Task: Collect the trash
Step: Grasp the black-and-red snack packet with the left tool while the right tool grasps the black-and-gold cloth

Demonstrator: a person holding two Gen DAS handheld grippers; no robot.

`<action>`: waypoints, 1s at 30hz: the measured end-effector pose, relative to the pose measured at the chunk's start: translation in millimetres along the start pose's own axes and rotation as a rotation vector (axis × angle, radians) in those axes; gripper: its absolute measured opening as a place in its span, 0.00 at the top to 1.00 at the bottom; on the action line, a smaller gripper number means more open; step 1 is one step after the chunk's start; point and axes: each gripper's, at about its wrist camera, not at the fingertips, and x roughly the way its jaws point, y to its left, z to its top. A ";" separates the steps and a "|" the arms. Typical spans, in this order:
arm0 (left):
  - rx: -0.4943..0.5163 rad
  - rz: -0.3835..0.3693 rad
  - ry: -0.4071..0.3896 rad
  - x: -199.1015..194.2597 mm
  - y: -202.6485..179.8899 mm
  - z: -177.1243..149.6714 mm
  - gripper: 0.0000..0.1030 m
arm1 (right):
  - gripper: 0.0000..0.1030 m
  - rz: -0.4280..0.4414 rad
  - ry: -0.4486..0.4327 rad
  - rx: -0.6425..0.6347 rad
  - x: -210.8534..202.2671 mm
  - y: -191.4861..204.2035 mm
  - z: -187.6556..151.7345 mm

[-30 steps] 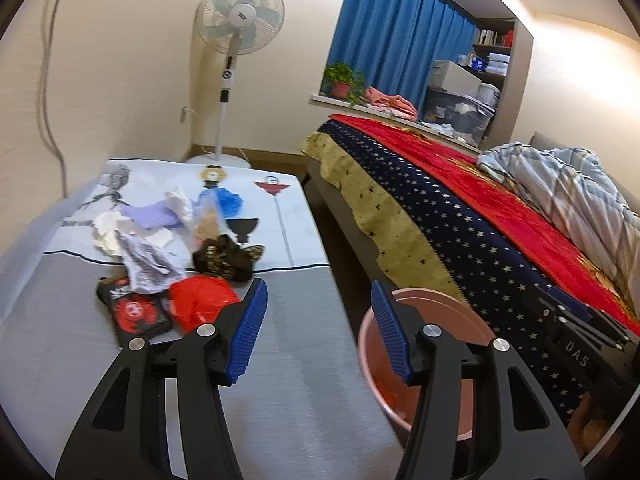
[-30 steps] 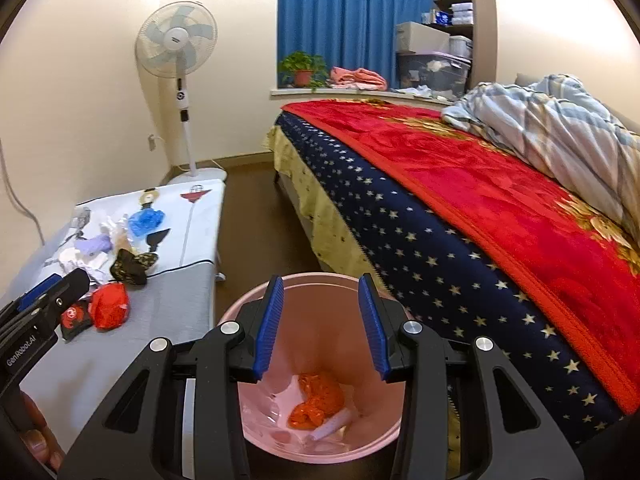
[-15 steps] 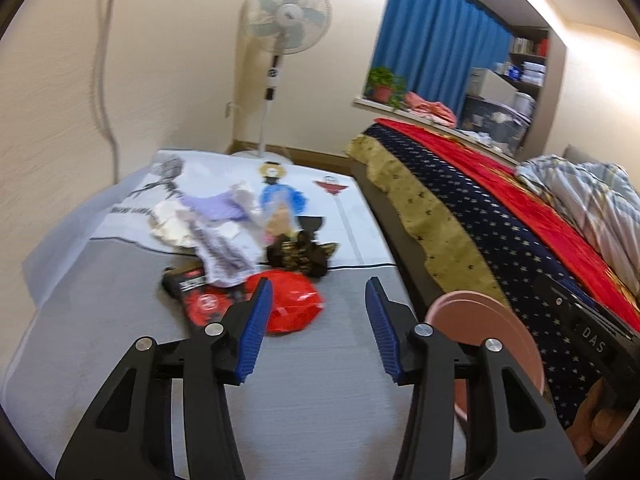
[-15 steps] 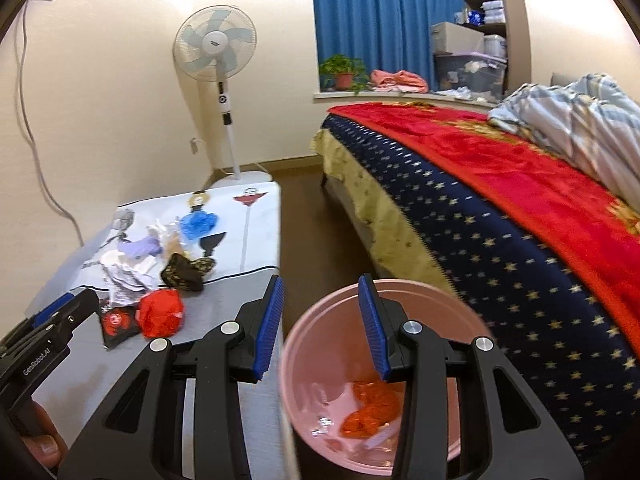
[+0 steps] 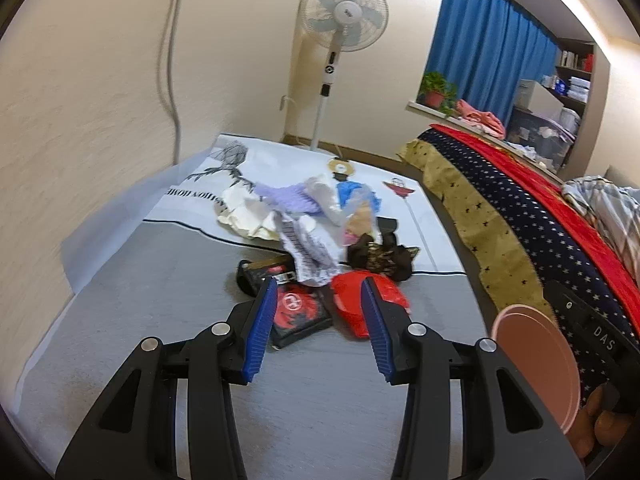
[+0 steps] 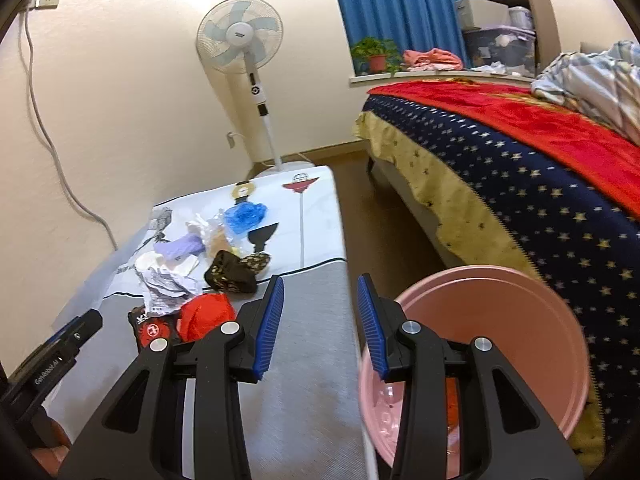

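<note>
Left gripper (image 5: pixel 318 322) spread wide, blue pads (image 5: pixel 262 324) empty, low over grey table (image 5: pixel 168 292) and aimed at trash pile. Framed between the pads: black-and-red packet (image 5: pixel 298 314) and red crumpled bag (image 5: pixel 352 304), side by side, touching. Behind them a striped paper scrap (image 5: pixel 310 254), dark patterned wrapper (image 5: pixel 380 256), purple piece (image 5: pixel 286 198), white tissue (image 5: pixel 244 216), blue plastic (image 5: pixel 352 194) (all heaped on the white printed end of the table).

Right gripper (image 6: pixel 320 322) also spread, nothing held, over the table's right edge. Pink bin (image 6: pixel 500 320) beside the table, against the bed (image 6: pixel 540 168); orange scrap (image 6: pixel 452 400) inside, mostly hidden. Fan (image 6: pixel 240 38) by the wall.
</note>
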 end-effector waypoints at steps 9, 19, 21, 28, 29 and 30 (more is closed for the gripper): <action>-0.041 0.046 0.047 29.4 19.8 -3.7 0.58 | 0.62 0.059 0.045 -0.001 40.7 17.7 -5.4; -0.104 0.066 0.129 68.2 29.1 -8.8 0.58 | 0.61 0.129 0.119 0.007 84.7 34.2 -12.0; -0.118 0.064 0.140 74.9 31.1 -8.4 0.58 | 0.61 0.139 0.136 0.001 93.2 39.5 -13.3; -0.166 0.043 0.185 93.6 37.2 -9.8 0.58 | 0.46 0.156 0.166 0.037 121.2 43.6 -4.5; -0.171 0.040 0.190 95.3 37.7 -10.2 0.58 | 0.45 0.159 0.172 0.041 124.8 44.1 -4.1; -0.174 0.039 0.194 96.6 37.1 -10.4 0.58 | 0.45 0.160 0.176 0.042 128.8 45.5 -3.3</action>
